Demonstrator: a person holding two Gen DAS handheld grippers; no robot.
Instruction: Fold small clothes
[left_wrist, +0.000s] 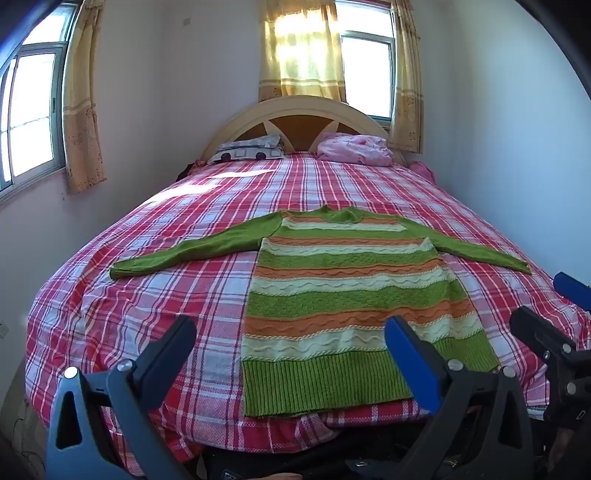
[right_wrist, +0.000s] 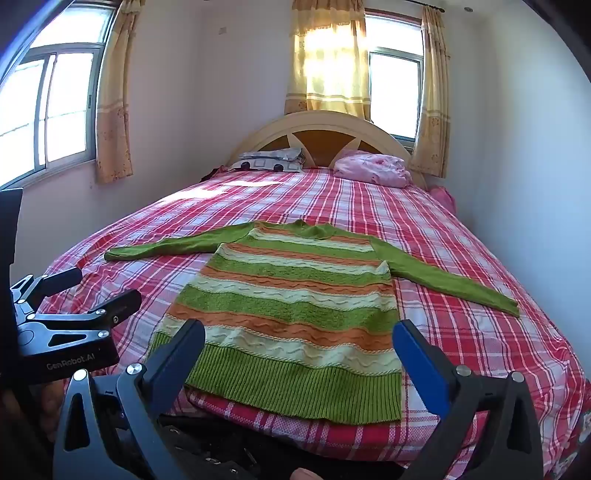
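Where the red-and-white plaid bedspread (left_wrist: 155, 280) covers the bed, one green, orange and cream striped knit sweater (left_wrist: 332, 295) is laid flat, hem nearest, collar toward the headboard, two sleeves spread sideways. Left gripper (left_wrist: 290, 341) and right gripper (right_wrist: 299, 349) are held wide open, empty.

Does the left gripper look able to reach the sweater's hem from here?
Probably yes: the left gripper hangs open just short of the sweater, whose hem lies flat with nothing over it.
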